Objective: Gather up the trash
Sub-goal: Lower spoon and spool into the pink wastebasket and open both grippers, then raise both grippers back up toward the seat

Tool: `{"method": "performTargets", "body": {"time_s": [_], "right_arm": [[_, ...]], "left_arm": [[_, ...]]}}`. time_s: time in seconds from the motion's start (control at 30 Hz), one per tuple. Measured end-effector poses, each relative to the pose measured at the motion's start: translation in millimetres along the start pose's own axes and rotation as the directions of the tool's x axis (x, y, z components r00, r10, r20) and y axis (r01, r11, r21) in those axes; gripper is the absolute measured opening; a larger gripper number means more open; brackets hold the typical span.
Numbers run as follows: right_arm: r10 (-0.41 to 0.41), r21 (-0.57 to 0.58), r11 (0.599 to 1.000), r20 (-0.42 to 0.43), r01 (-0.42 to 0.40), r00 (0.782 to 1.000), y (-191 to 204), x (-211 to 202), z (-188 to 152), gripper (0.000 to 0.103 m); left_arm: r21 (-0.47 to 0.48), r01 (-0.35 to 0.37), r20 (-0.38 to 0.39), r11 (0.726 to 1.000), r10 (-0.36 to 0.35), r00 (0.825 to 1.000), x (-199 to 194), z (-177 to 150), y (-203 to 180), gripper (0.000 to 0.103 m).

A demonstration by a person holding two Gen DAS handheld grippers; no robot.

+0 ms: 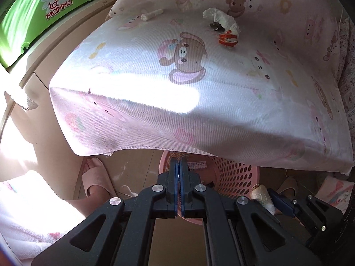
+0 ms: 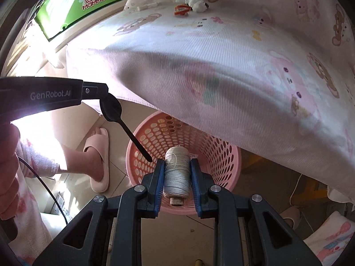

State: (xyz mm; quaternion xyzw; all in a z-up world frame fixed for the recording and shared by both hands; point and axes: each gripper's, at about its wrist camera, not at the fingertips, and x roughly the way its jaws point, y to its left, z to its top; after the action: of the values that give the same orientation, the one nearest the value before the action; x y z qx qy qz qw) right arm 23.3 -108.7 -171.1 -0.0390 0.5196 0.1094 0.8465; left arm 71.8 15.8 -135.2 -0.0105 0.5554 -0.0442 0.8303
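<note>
Right gripper [image 2: 177, 173] clamps one thread spool [image 2: 177, 173] over one pink basket [image 2: 230, 155]; left gripper [image 1: 178, 177] closed, empty; four scraps on cloth [image 1: 199, 93].

Left gripper [image 1: 179, 170]: matte black moulded linkage arms with triangular cut-outs, round silver pivot screws, blue pads lining the black fingers [image 1: 172, 177]. Right gripper [image 2: 177, 173]: same black build, silver screws, blue pads [image 2: 195, 177]. In the right wrist view, off to that gripper's left, a black housing [image 2: 44, 94] printed "GenRobot.AI" in white, one small screw and a thin black cable [image 2: 51, 195] below it. Person wears pale pink ribbed slippers [image 2: 98, 155] and a fluffy white-pink printed garment [image 1: 24, 208].
</note>
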Motion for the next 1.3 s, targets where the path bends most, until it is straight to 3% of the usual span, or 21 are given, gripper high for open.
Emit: {"method": "performTargets", "body": {"time_s": [0.2,0.47,0.63,0.7,0.93,1.0,1.03,1.07,1.3], "right_arm": [[-0.040,-0.008,0.999,-0.062,0.040,0.997,-5,35,-10,0.025],[-0.028,0.032,0.999,-0.104,0.031,0.994,-10,57,-21,0.025],[0.067,0.135,0.990,-0.170,-0.044,0.983,-23,75,-23,0.025],[0.118,0.177,0.981,-0.188,-0.085,0.975,-30,81,-23,0.025],[0.117,0.217,0.974,-0.225,-0.067,0.967,-35,94,-27,0.026],[0.120,0.252,0.966,-0.253,-0.055,0.960,-37,98,-29,0.038],[0.116,0.271,0.962,-0.262,-0.042,0.958,-40,100,-31,0.059],[0.106,0.289,0.957,-0.257,-0.028,0.961,-42,99,-32,0.067],[0.072,0.263,0.965,-0.248,-0.004,0.966,-40,91,-31,0.067]], "left_arm": [[-0.049,-0.002,-0.091,0.999,-0.002,0.996,27,-2,11,0.001],[-0.118,0.007,-0.168,0.993,-0.027,0.985,49,-7,20,0.001],[-0.140,-0.005,-0.208,0.990,-0.024,0.978,61,-11,21,0.001],[-0.145,0.025,-0.224,0.989,-0.057,0.973,62,-13,19,0.001],[-0.134,0.030,-0.245,0.991,-0.063,0.968,69,-13,14,0.001],[-0.128,0.025,-0.259,0.991,-0.057,0.964,72,-15,13,0.001],[-0.120,0.017,-0.265,0.993,-0.049,0.963,70,-15,10,0.001],[-0.115,0.016,-0.267,0.993,-0.046,0.963,69,-15,9,0.001],[-0.070,-0.016,-0.228,0.997,-0.001,0.974,55,-13,6,0.004]]}}
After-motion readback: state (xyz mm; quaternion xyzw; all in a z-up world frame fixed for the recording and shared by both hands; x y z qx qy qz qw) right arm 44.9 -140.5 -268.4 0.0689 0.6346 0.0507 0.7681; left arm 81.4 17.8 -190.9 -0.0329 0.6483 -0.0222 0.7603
